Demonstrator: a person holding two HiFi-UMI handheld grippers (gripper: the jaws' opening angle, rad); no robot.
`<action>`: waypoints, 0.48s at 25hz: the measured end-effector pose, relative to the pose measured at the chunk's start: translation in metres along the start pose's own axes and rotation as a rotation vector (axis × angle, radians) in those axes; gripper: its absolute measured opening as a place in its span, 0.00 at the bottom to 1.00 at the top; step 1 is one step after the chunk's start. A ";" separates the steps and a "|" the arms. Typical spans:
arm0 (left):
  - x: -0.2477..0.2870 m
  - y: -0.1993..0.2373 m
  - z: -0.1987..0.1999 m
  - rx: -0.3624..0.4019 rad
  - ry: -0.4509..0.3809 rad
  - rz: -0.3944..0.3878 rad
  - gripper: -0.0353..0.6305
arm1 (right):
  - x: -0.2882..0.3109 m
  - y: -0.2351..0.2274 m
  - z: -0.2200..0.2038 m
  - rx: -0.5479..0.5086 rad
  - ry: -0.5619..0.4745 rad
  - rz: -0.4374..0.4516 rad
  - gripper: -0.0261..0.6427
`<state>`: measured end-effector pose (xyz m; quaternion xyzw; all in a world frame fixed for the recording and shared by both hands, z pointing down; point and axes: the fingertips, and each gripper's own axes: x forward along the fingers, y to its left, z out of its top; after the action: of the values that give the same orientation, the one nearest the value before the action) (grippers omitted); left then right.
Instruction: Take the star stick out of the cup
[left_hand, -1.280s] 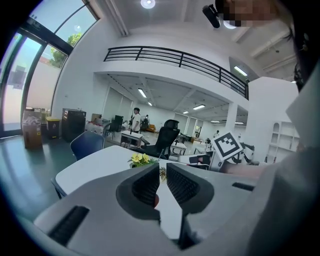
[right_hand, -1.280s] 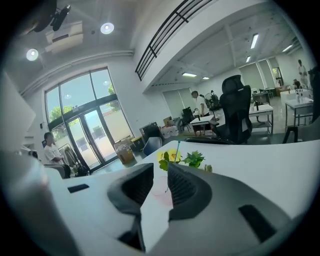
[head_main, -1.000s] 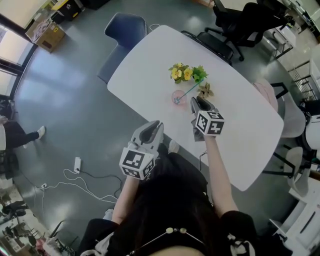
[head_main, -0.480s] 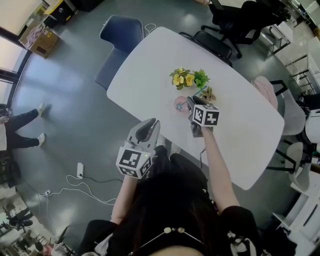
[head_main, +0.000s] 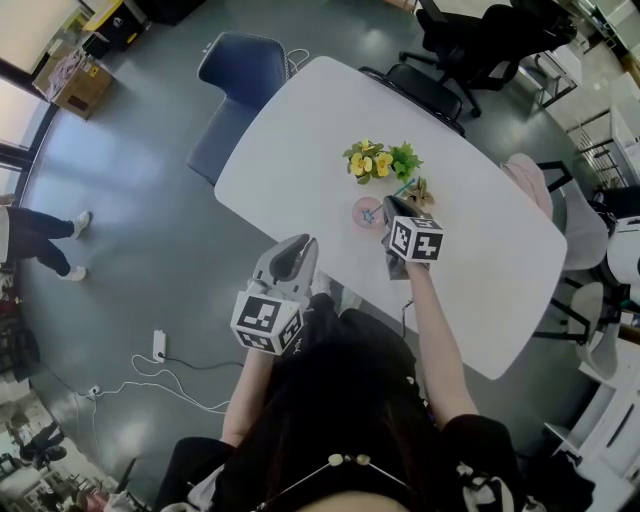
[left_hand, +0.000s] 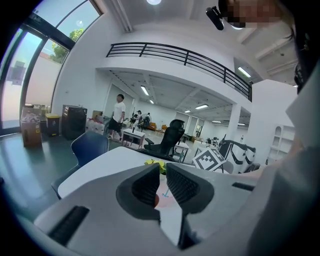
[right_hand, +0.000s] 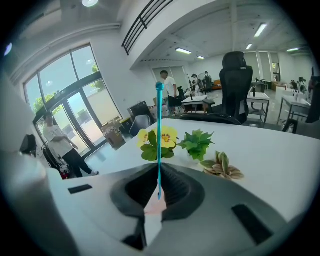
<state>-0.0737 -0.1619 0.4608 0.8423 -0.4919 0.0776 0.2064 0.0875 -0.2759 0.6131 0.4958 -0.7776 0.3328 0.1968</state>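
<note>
1. White office table (head_main: 300, 140) carries the pink cup (head_main: 362, 213).
2. Right gripper (right_hand: 159, 175): jaws closing onto the teal star stick (right_hand: 159, 135), which stands upright, foot in the cup.
3. Left gripper (left_hand: 162, 175): jaws slightly apart, empty, off the table.
4. Judgement: stick gripped, lift-out outstanding.

Smooth matt white table (head_main: 290, 140), translucent teal plastic star stick (right_hand: 159, 140), ribbed black pads (right_hand: 176, 189)

I work in a big open office: swivel chairs (head_main: 480, 35), desks (right_hand: 196, 101), a mezzanine rail (left_hand: 175, 52), glass doors (right_hand: 82, 117).
</note>
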 end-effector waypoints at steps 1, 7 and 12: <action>0.000 0.000 0.000 0.001 -0.001 -0.003 0.12 | -0.003 0.002 0.002 -0.008 -0.014 0.004 0.07; 0.007 -0.003 0.002 0.008 -0.008 -0.023 0.12 | -0.028 0.018 0.024 -0.002 -0.113 0.065 0.07; 0.012 -0.008 0.006 0.020 -0.015 -0.052 0.12 | -0.063 0.037 0.044 -0.013 -0.208 0.095 0.07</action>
<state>-0.0616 -0.1709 0.4570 0.8573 -0.4707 0.0709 0.1961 0.0823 -0.2560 0.5299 0.4889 -0.8187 0.2834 0.1022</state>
